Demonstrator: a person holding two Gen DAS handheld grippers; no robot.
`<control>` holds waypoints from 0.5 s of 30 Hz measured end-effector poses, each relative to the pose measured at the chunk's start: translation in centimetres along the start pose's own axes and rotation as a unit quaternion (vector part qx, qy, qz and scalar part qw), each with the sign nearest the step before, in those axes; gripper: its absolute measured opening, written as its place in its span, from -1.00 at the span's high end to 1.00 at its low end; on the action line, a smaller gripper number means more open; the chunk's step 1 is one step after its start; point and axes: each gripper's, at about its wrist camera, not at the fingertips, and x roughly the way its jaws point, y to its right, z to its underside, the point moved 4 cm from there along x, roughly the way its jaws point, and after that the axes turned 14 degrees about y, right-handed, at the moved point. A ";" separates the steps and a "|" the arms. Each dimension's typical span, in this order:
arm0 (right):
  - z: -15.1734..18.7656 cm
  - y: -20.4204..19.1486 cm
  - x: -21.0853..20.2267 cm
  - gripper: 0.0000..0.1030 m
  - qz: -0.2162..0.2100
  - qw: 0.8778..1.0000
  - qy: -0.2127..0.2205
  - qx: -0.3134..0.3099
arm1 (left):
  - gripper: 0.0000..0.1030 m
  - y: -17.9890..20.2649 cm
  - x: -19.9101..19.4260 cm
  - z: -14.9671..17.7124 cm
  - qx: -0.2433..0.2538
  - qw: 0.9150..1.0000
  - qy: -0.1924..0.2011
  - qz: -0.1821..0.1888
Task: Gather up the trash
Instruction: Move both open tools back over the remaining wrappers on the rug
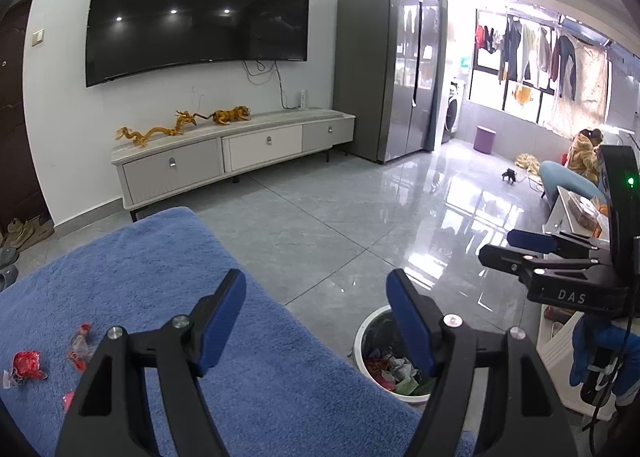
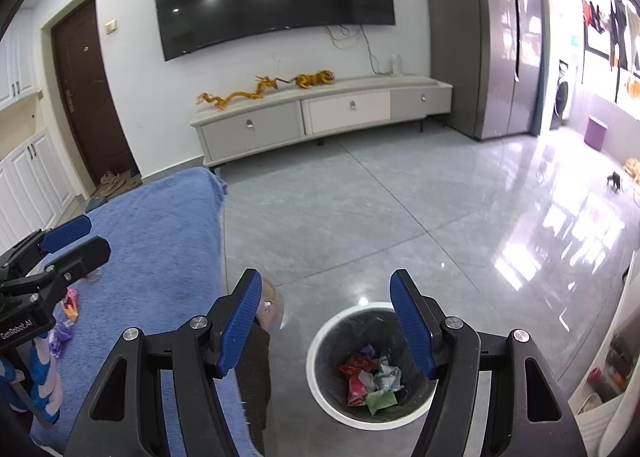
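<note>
Wrappers (image 2: 370, 379) in bin (image 2: 320, 341) — perhaps five

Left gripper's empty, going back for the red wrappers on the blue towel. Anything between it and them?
Nothing visible. The left gripper hangs open above the blue towel, and the red wrappers lie bare on it to the lower left. The bin stands on the floor off the towel's edge.

Wrappers (image 1: 26, 367) are lying on the blanket-covered counter (image 1: 168, 257) at the left; the bin (image 2: 320, 341) is standing on the floor just right of it, holding more trash (image 2: 370, 377); the TV cabinet (image 2: 320, 113) is sitting behind, against the wall
</note>
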 end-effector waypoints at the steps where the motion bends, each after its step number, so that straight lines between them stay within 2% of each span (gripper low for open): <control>1: -0.3 -0.5 -0.3 -0.27 -0.002 1.000 0.003 -0.004 | -0.39 -0.4 -0.5 -0.1 -0.002 1.000 0.003 -0.002; 8: -2.0 -3.9 -2.2 -0.27 -0.026 0.999 0.025 -0.031 | -0.39 -3.7 -4.4 0.0 -0.020 0.999 0.026 -0.024; 15: -3.5 -7.5 -3.8 -0.27 -0.068 0.995 0.048 -0.054 | -0.39 -10.1 -9.2 2.2 -0.035 0.996 0.029 -0.077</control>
